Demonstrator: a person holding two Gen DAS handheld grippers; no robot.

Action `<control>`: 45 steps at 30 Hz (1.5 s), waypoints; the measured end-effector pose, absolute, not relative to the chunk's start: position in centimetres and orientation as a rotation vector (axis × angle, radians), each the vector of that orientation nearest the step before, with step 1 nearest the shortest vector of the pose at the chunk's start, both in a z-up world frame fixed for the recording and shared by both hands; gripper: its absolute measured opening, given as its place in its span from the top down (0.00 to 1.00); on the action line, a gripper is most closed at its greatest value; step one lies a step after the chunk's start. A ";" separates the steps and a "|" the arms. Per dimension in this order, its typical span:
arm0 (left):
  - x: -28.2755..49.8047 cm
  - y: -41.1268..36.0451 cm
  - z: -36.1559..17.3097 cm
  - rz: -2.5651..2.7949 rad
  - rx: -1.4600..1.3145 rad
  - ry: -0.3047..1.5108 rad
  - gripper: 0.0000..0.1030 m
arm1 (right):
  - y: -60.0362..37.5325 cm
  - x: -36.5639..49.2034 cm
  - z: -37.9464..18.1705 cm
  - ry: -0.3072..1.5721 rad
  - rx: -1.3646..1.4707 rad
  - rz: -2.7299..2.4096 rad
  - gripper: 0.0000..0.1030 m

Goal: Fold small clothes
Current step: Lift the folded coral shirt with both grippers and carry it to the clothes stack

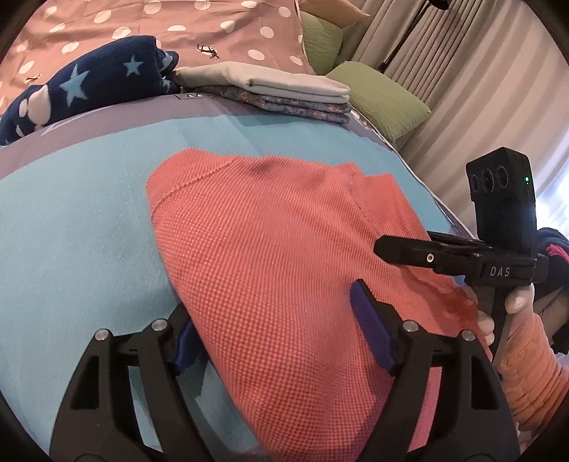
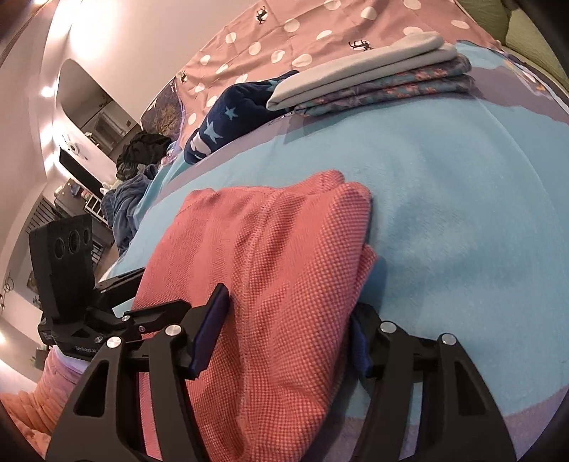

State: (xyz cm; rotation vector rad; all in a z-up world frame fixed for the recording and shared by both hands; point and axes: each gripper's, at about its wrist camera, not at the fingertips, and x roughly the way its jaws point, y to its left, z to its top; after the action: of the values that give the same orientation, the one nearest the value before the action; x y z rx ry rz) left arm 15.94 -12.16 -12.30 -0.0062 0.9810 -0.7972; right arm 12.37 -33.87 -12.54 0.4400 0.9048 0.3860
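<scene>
A coral mesh garment [image 1: 266, 248] [image 2: 277, 266], folded into a thick bundle, lies on the light blue blanket [image 1: 71, 231] [image 2: 444, 213]. My left gripper [image 1: 274, 305] straddles its near end with the jaws wide; the cloth fills the gap and spills over the left pad. My right gripper [image 2: 290, 300] grips the other end, both blue pads pressed against bunched cloth. Each gripper shows in the other's view: the right gripper [image 1: 387, 248] reaches onto the garment's right side, while the left gripper [image 2: 133, 295] has its tips hidden under the cloth.
A stack of folded clothes [image 1: 284, 92] [image 2: 373, 81] sits at the blanket's far edge beside a navy star-print blanket [image 1: 89, 92] [image 2: 227, 121]. Behind lie a pink dotted sheet [image 1: 213, 32] and green pillows [image 1: 384, 103]. An orange sleeve [image 1: 533, 373] holds the right gripper.
</scene>
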 end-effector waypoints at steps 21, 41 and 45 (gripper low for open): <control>7.0 -12.1 -0.1 -0.736 0.122 0.635 0.72 | -27.6 1.7 1.2 0.529 0.115 0.154 0.80; 9.5 -19.6 10.8 -0.745 0.273 0.428 0.73 | -34.0 5.9 10.1 0.385 0.088 0.086 0.80; 13.1 -21.8 12.7 -0.727 0.280 0.409 0.73 | -35.8 9.1 11.7 0.364 0.115 0.077 0.80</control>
State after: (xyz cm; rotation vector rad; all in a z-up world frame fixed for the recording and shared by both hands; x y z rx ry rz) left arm 13.07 -21.78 12.66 0.2796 0.4089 -0.7266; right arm 9.15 -35.81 11.68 0.1148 0.3640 0.0767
